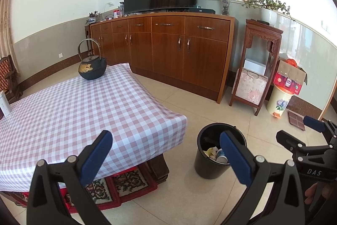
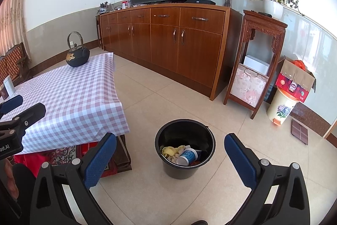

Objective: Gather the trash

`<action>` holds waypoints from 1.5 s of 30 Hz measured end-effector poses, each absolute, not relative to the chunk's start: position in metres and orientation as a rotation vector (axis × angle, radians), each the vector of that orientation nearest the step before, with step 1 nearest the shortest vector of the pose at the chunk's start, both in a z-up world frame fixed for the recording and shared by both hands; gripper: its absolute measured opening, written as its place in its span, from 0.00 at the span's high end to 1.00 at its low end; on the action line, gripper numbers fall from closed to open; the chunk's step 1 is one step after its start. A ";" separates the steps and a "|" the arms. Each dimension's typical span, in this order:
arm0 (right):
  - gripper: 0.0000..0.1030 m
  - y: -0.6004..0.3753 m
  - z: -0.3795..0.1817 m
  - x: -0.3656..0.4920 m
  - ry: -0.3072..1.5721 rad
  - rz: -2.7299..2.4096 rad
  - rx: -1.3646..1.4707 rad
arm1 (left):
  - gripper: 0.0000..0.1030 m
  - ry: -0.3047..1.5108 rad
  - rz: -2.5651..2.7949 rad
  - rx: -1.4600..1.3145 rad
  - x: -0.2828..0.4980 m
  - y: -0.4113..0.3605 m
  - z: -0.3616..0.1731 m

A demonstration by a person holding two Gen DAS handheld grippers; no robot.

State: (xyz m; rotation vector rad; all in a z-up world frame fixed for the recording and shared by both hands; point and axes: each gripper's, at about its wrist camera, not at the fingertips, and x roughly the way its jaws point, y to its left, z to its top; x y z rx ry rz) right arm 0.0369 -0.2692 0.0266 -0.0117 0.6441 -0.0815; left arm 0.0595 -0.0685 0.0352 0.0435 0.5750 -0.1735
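A black bucket (image 2: 185,149) stands on the tile floor beside the low table. It holds crumpled yellow paper (image 2: 169,151) and a blue-and-white cup (image 2: 187,157) lying on its side. The bucket also shows in the left wrist view (image 1: 212,153). My right gripper (image 2: 170,154) is open and empty, above the bucket. My left gripper (image 1: 166,154) is open and empty, over the table's near corner, left of the bucket. The right gripper shows at the right edge of the left wrist view (image 1: 294,132).
A low table with a checked cloth (image 1: 84,107) carries a black iron teapot (image 1: 92,69). A long wooden cabinet (image 2: 168,43) with a TV stands behind. A carved stand (image 2: 257,60), a flowered bin (image 2: 281,107) and a cardboard box (image 2: 294,79) stand at the right.
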 end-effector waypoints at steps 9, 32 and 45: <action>0.00 -0.271 0.025 0.037 0.644 -0.089 -0.008 | 0.01 0.587 -0.177 0.038 0.062 -0.068 0.033; 0.00 -0.273 0.024 0.037 0.643 -0.091 0.002 | 0.01 0.589 -0.180 0.048 0.063 -0.069 0.031; 0.00 -0.277 0.026 0.036 0.635 -0.102 0.006 | 0.01 0.589 -0.190 0.047 0.063 -0.069 0.027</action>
